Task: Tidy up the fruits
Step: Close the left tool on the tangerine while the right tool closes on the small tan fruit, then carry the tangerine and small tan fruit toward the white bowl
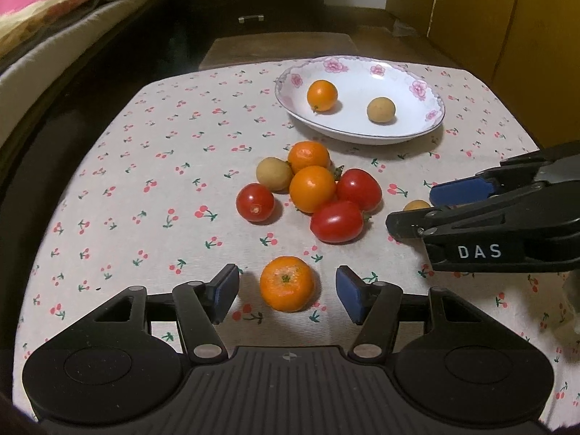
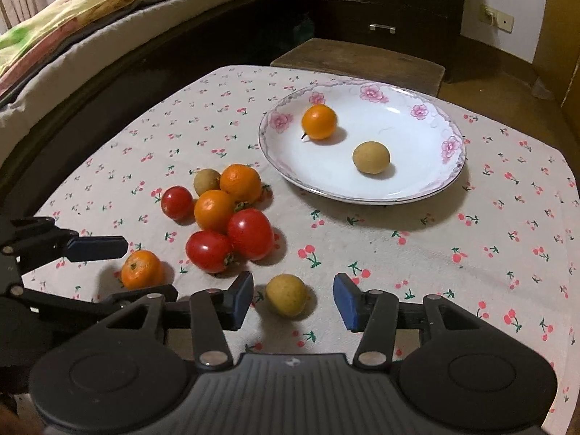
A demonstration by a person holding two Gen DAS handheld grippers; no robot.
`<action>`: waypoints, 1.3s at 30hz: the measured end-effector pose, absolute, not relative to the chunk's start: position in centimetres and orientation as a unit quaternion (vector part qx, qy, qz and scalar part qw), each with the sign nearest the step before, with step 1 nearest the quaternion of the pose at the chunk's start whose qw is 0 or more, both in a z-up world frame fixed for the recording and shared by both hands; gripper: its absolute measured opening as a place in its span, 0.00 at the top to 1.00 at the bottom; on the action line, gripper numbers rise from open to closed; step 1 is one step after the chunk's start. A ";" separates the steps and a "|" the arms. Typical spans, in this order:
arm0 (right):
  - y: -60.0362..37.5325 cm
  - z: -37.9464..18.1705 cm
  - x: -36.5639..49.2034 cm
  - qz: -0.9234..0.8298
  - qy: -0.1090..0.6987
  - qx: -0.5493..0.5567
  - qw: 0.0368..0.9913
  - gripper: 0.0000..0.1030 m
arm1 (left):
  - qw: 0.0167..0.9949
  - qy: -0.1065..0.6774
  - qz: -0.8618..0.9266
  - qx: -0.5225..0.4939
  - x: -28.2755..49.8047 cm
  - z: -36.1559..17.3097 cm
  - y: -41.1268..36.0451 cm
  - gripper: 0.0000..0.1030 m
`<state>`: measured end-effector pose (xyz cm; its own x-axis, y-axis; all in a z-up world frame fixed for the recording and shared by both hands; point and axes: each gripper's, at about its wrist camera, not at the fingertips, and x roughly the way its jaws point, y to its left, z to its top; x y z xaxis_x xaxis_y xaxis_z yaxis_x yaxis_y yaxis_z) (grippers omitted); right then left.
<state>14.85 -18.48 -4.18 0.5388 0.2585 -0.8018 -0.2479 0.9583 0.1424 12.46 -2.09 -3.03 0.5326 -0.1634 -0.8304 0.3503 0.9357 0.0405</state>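
Fruit: small round orange mandarin (image 1: 287, 284) at 6 o'clock of pile, between left gripper (image 1: 286, 295) pads, gaping, no contact | right gripper (image 2: 293, 299) gaping astride tan round longan (image 2: 286, 295) | both light, soft-skinned, roll-prone; pinch across widest girth, gently

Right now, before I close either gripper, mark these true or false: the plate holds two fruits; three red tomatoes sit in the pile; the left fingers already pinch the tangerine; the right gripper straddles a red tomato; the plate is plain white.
1. The plate holds two fruits. True: an orange one and a tan one.
2. Three red tomatoes sit in the pile. True.
3. The left gripper already pinches the tangerine. False: its fingers stand apart on either side, with gaps.
4. The right gripper straddles a red tomato. False: a tan fruit lies between its fingers.
5. The plate is plain white. False: pink flowers ring its rim.
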 end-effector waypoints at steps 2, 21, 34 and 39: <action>-18.3 -4.4 14.8 0.142 0.459 0.001 0.877 0.59 | 0.868 0.463 -0.148 0.103 12.5 -3.2 -2.2 0.36; -17.2 -3.8 13.7 0.132 0.449 -0.039 0.883 0.74 | 0.868 0.465 -0.143 0.104 12.2 -3.2 -2.1 0.62; -18.0 -1.9 12.8 0.122 0.433 -0.027 0.893 0.74 | 0.877 0.448 -0.146 0.094 12.1 -1.7 -2.7 0.62; -18.4 -1.2 12.7 0.114 0.427 -0.026 0.897 0.74 | 0.881 0.442 -0.147 0.086 12.5 -1.0 -3.1 0.62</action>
